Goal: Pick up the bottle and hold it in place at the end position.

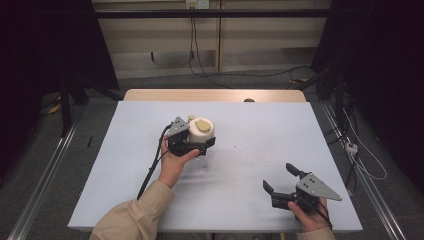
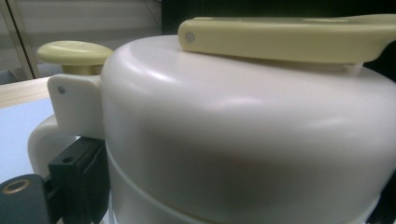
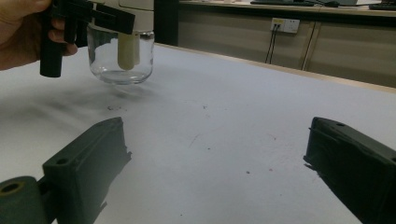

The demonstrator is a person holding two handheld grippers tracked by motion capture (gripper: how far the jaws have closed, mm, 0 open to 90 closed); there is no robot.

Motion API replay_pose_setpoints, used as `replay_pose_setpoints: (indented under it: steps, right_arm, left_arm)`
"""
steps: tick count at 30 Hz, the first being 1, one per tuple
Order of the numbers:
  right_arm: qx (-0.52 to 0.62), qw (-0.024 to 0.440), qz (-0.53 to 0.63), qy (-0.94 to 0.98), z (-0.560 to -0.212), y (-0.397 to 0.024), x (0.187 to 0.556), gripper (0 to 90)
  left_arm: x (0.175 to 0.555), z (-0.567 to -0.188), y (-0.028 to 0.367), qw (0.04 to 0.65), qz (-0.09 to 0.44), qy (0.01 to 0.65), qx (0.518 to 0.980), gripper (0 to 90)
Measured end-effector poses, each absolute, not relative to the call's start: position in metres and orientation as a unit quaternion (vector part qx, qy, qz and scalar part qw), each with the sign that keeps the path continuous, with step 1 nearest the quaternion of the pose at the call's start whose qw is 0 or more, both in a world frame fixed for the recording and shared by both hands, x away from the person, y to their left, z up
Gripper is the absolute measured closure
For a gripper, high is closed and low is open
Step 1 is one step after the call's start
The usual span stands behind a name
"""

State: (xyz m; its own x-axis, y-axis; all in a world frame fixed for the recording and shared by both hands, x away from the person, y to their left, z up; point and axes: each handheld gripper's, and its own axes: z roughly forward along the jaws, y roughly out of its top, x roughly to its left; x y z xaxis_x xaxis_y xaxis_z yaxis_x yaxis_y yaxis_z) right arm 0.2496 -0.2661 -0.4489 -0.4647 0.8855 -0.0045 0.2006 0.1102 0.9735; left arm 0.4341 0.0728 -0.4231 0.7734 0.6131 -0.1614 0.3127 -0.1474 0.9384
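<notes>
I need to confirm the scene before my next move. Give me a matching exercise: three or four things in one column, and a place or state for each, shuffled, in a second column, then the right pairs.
Things:
1. left gripper
2. right gripper
3. pale yellow lever
4. glass base

Places or states:
A. lies flat across the top of the white lid
B. jaws spread, with nothing between them, over the table
C. clear, at the bottom of the dispenser
D. set against the dispenser's side, at its white handle

Pairs: 1-D, 2-B, 3-A, 4-C
</notes>
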Motion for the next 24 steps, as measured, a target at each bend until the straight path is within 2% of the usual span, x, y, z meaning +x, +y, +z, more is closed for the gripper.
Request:
replay_pose_setpoints:
  steps: [24]
  right_arm:
    - [0.407, 0.319, 0.530, 0.672, -0.450, -0.267, 0.251, 4.6]
  left_arm:
    - [0.447, -0.427, 0.050, 0.574, 0.125, 0.314, 0.746, 6.3]
